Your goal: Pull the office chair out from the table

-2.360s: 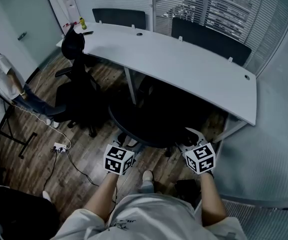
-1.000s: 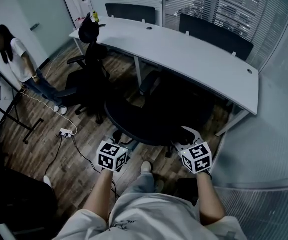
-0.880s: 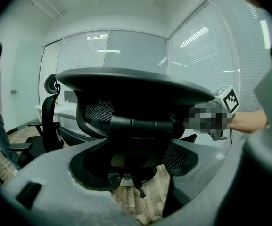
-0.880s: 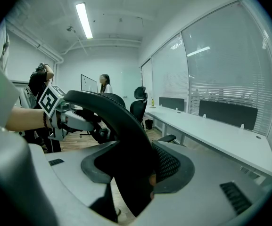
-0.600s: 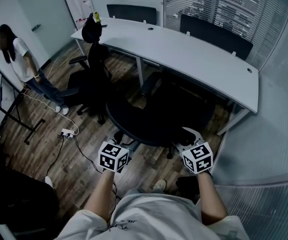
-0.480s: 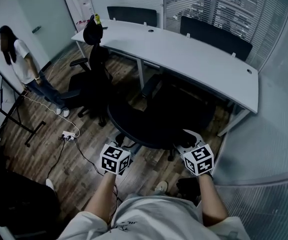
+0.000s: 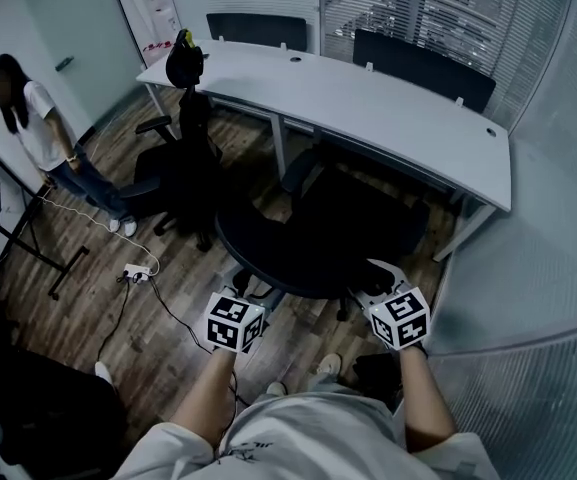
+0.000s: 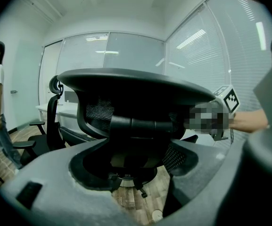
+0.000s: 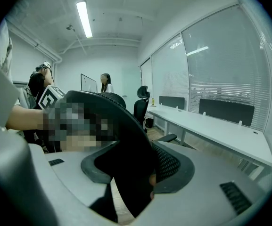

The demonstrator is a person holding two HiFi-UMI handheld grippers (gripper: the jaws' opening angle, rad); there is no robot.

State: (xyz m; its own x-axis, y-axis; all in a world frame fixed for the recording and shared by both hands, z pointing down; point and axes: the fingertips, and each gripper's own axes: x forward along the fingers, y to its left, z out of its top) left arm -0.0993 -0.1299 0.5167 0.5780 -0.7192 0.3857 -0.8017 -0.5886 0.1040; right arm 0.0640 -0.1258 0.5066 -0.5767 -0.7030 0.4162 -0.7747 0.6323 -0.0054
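1. The office chair (image 7: 308, 238) is black, with a mesh back inside a wide curved frame and an armrest on its side
2. It stands on the wooden floor (image 7: 98, 298) between the person and the long white table (image 7: 368, 108). Its back is turned to the person and its front is close to the table's edge
3. The left gripper (image 7: 240, 304) is at the left end of the back's top rim. In the left gripper view its grey jaws have closed around the dark frame of the chair (image 8: 131, 93), which fills the hollow between them
4. The right gripper (image 7: 388, 294) is at the right end of the same rim. In the right gripper view the rim of the chair (image 9: 121, 126) passes between the two jaws, and they pinch it
5. A second black chair (image 7: 173, 168) with a headrest stands to the left, near the table's far end
6. A person in a white shirt (image 7: 38, 128) stands at the left wall, well apart from both chairs
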